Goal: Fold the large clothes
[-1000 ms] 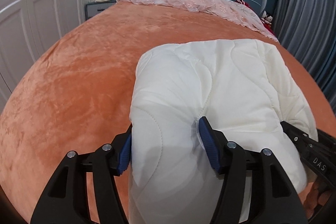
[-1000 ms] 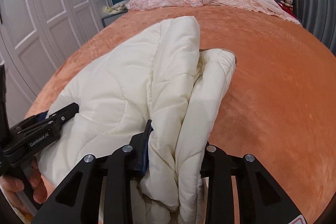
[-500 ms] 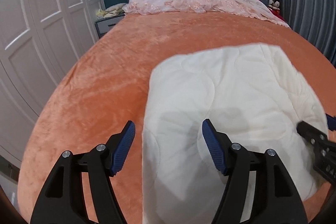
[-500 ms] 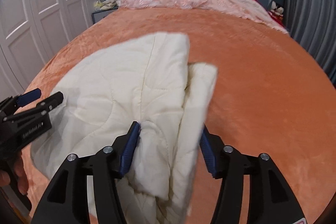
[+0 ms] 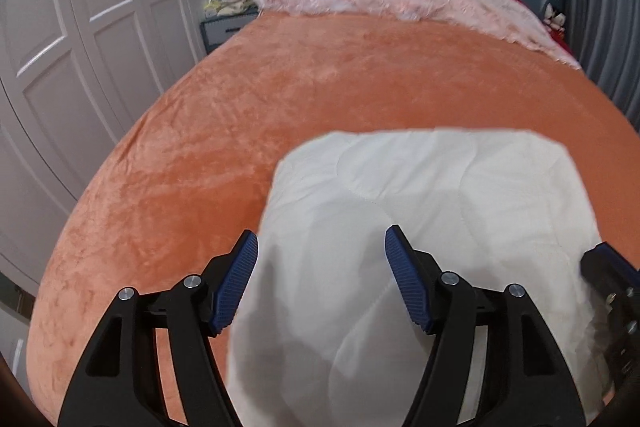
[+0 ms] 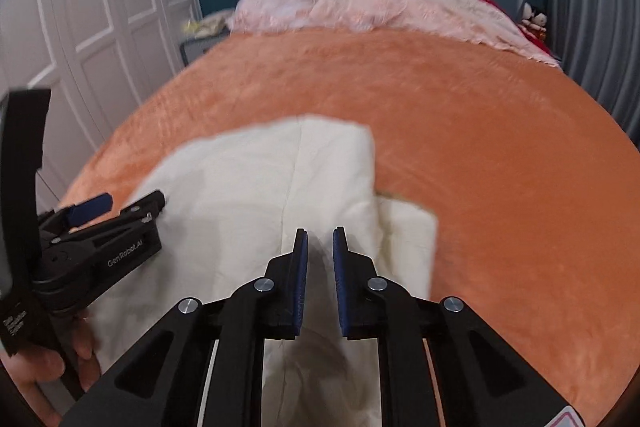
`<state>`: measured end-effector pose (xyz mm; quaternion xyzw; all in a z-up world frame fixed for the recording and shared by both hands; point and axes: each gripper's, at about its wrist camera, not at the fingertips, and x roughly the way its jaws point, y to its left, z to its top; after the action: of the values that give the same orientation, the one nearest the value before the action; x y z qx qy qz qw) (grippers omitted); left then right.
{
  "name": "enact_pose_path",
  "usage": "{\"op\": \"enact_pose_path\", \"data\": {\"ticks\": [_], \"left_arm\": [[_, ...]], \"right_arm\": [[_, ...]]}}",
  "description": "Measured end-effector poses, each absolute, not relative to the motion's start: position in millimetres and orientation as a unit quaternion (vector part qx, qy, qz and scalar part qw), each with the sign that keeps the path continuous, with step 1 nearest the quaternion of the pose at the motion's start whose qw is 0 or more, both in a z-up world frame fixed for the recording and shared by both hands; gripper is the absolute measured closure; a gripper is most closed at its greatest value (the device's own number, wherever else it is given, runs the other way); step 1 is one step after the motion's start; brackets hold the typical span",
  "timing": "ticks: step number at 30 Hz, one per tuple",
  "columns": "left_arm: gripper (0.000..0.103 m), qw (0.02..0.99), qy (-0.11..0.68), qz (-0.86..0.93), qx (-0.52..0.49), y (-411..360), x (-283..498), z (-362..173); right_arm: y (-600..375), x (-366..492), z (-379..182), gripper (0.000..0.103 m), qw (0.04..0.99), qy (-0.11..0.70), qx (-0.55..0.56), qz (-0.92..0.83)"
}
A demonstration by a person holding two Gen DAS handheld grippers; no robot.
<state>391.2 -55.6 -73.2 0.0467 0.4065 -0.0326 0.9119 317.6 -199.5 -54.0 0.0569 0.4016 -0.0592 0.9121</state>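
Bed (image 5: 248, 131) first: the folded white quilt (image 5: 432, 211) lies at its near edge. Left gripper (image 5: 320, 283) hovers wide open, holding nothing; right gripper (image 6: 320, 267) has just closed to a slit — seemingly empty, though blurred. Unheld, the puffy layers could spring open.

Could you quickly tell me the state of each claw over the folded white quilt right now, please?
Left claw: open, above the white quilt, holding nothing.
Right claw: jaws have just closed almost together, nothing between them.
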Motion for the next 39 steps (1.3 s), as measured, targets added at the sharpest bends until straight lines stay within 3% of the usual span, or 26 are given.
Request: {"op": "enact_pose_path", "data": {"ticks": [14,39], "left_arm": [[0.035,0.928,0.372,-0.012,0.025,-57,402,-118],[0.034,0.940,0.341,0.001,0.031,-64,402,-132]], "right_arm": [[-190,332,-124,0.097,0.917,0.389,0.019,-0.082],[-194,331,-141,0.098,0.930,0.357,0.026,-0.083]]}}
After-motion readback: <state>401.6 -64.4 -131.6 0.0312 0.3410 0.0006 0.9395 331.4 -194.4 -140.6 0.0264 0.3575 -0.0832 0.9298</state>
